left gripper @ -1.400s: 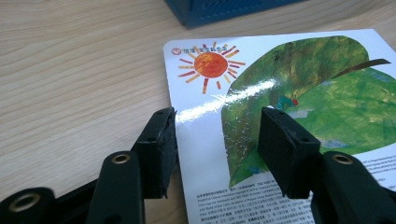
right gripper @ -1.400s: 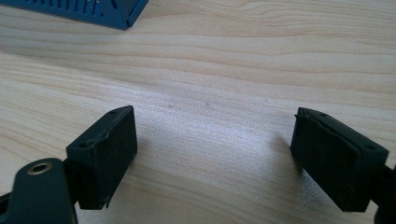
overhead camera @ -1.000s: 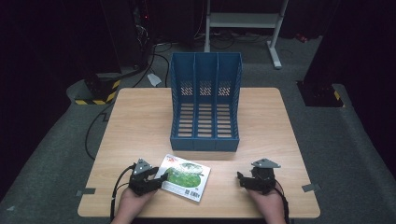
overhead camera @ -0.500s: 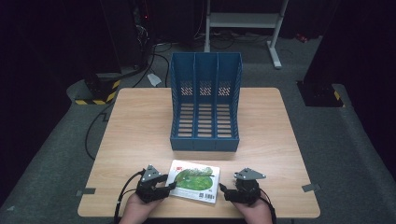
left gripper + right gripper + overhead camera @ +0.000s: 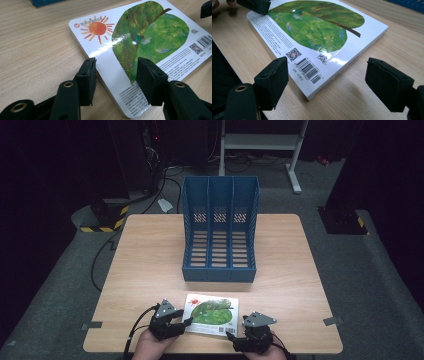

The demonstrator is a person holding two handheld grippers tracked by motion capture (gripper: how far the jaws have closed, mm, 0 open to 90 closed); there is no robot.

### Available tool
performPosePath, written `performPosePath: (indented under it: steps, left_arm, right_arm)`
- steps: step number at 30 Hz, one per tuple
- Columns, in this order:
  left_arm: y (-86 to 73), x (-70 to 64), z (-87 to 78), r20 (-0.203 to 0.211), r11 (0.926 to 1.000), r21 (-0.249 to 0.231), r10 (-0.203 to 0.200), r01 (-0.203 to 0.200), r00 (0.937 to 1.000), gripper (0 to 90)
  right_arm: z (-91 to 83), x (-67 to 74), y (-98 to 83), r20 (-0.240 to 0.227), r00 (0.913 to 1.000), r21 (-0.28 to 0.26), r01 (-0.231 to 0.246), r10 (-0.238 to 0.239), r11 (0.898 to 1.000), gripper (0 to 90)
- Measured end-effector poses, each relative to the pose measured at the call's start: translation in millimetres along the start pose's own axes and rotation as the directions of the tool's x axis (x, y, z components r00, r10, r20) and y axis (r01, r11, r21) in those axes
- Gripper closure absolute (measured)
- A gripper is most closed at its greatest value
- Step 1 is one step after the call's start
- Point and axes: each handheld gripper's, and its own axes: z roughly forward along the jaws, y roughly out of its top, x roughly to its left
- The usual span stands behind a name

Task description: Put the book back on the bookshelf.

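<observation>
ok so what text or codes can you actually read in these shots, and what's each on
Book back cover, block of small print: too small to read.
Barcode with digits: digits blurred.
QR codes: visible, not readable as text.
Round red logo by the sun: illegible.
Blue file rack: no text.

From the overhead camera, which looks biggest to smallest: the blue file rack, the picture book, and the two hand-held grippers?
1. Blue file rack, easily the largest.
2. Picture book.
3. Left gripper and right gripper: they look about alike, so no ranking between them.
</observation>
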Motion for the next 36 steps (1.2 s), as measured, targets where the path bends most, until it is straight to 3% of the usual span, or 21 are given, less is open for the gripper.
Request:
performPosePath:
  steps: [11,17,25,32,36]
  left_arm:
    - [-0.8,2.6,1.3,0.012,0.9998,-0.009,-0.015,0.015,0.9998,49.6]
    - [0.8,4.1,4.7,0.009,0.9995,-0.019,-0.025,0.025,0.9996,49.7]
    - [7.1,5.4,14.0,0.009,0.9984,-0.032,-0.046,0.046,0.9989,50.1]
    - [15.6,4.4,21.8,-0.012,0.998,-0.03,-0.056,0.055,0.9984,48.6]
    - [26.9,0.4,21.9,-0.038,0.9979,-0.041,-0.052,0.051,0.9979,46.8]
  right_arm:
    - [10.5,-1.3,-3.3,-0.017,0.9998,0.06,0.007,-0.006,0.998,17.6]
    - [12.2,-3.2,-1.5,-0.016,0.9999,0.052,-0.003,0.004,0.999,19.4]
    - [13.7,-13.2,2.7,0.028,0.9994,0.044,-0.023,0.022,0.999,23.5]
    - [14.5,-24.4,4.3,0.034,0.9979,0.035,-0.057,0.055,0.998,24.5]
    - [9.4,-26.4,5.8,0.039,0.9968,-0.003,-0.07,0.07,0.998,28.7]
